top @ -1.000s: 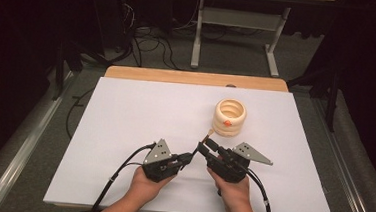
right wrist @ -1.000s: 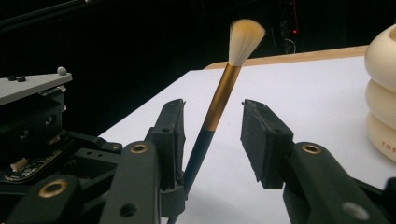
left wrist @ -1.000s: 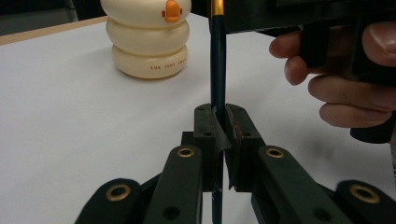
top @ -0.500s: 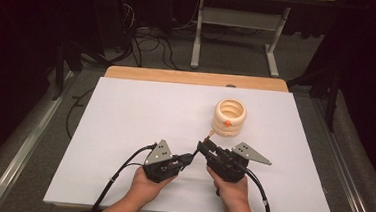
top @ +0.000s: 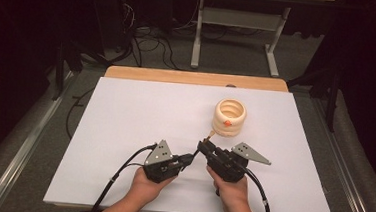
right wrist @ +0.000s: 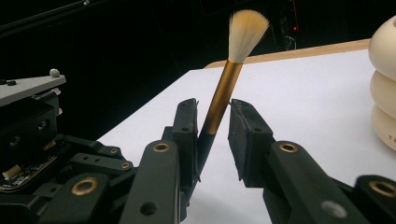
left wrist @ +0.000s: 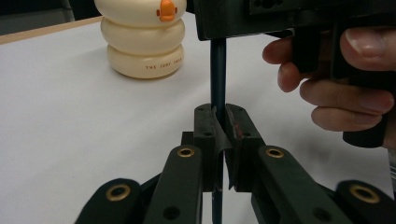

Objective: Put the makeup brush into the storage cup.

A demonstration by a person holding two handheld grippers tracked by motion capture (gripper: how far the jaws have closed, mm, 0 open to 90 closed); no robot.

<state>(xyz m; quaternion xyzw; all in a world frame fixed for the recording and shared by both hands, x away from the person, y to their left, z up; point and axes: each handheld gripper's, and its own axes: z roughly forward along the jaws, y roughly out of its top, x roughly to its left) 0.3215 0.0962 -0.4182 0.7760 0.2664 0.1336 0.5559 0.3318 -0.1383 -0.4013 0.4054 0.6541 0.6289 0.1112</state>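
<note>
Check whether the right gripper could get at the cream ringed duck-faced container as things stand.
Probably yes: the cream ringed duck-faced container stands just ahead of the right gripper on bare white table, though a gold-handled brush sits between its open jaws.

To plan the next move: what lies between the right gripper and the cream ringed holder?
In the high view, the right gripper and cream ringed holder have between them the gold-handled brush's pale bristle tip.
</note>
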